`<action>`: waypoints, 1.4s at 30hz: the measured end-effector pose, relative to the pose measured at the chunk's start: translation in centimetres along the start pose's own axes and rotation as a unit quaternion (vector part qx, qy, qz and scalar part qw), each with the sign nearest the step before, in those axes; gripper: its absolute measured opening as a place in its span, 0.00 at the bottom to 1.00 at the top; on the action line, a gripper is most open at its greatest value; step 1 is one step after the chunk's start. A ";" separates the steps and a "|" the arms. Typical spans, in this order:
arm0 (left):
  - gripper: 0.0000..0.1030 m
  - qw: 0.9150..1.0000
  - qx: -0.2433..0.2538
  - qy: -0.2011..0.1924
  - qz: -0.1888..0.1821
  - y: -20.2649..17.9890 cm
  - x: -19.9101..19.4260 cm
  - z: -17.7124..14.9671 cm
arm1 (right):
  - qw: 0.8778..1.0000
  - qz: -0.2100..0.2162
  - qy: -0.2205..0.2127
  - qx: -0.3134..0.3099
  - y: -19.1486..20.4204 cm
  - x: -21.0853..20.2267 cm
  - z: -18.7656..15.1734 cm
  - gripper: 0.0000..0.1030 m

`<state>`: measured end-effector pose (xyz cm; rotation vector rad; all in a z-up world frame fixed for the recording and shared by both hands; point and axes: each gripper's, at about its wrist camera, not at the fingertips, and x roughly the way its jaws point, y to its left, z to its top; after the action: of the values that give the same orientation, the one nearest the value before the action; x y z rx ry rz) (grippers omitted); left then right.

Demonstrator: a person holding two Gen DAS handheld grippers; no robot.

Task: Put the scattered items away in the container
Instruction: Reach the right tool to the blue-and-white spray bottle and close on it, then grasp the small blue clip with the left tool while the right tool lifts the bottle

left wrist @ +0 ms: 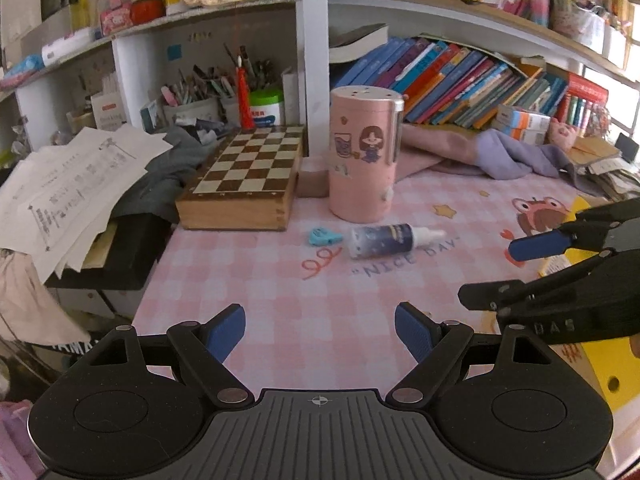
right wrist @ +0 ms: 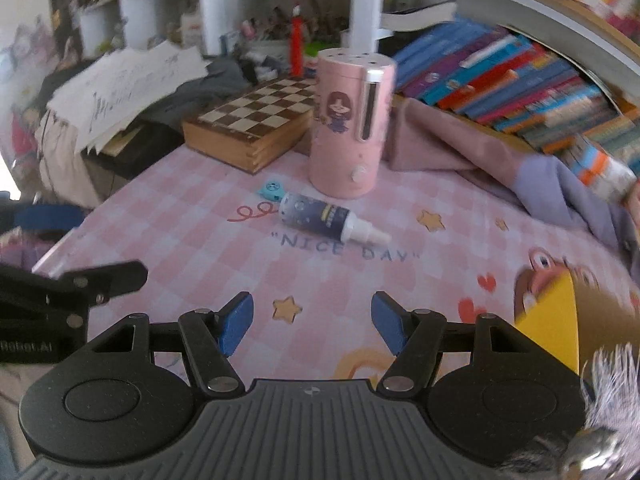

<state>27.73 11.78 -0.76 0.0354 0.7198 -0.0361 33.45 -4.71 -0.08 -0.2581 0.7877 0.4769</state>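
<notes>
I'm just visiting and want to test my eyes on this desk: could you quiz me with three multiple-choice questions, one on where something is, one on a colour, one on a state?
1. Where is the small blue charm?
A. on the chessboard
B. beside the spray bottle's base
C. on the books

2. What colour is the tall cylinder?
A. pink
B. green
C. black

3. How is the spray bottle placed?
A. upright
B. held in a gripper
C. lying on its side

Answers: 1 B, it lies on the mat by the bottle's bottom end. 2 A, its whole body is pink. 3 C, it lies flat on the checked mat, both grippers clear of it.
</notes>
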 end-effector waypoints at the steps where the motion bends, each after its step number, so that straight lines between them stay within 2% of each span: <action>1: 0.82 1.000 0.000 0.002 0.000 0.3 0.6 0.3 | 1.000 0.004 0.005 -0.016 0.0 0.6 0.5 0.62; 5: 0.82 1.000 0.002 0.008 0.007 1.1 3.0 1.4 | 0.997 0.013 0.015 -0.074 -0.2 3.0 2.6 0.60; 11: 0.81 1.000 0.000 0.025 0.010 2.1 7.2 2.4 | 0.991 0.026 0.030 -0.124 -0.6 7.2 4.4 0.58; 18: 0.79 0.999 -0.033 0.037 -0.003 3.5 11.0 3.5 | 0.983 0.029 0.037 -0.179 -0.4 11.5 5.7 0.54; 24: 0.76 0.998 -0.046 0.043 -0.025 3.1 13.1 4.6 | 0.975 0.039 0.042 -0.213 -0.3 14.3 6.2 0.53; 26: 0.74 0.997 -0.050 0.046 -0.031 2.8 13.8 4.8 | 0.974 0.035 0.041 -0.221 -0.4 14.6 6.2 0.50; 31: 0.67 0.997 -0.049 0.054 -0.036 1.8 15.7 5.2 | 0.975 0.022 0.070 -0.210 -1.6 14.4 6.2 0.31; 36: 0.60 0.998 -0.024 0.054 -0.032 0.8 17.3 5.5 | 0.980 0.009 0.111 -0.163 -3.4 13.8 5.9 0.30; 42: 0.51 0.998 0.006 0.058 -0.014 -0.2 18.6 5.5 | 0.985 0.014 0.115 -0.132 -4.1 13.3 5.4 0.30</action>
<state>45.36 10.91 -8.91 0.0384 0.8356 -0.0657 46.94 -1.90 -5.92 -0.5565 0.9539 0.5847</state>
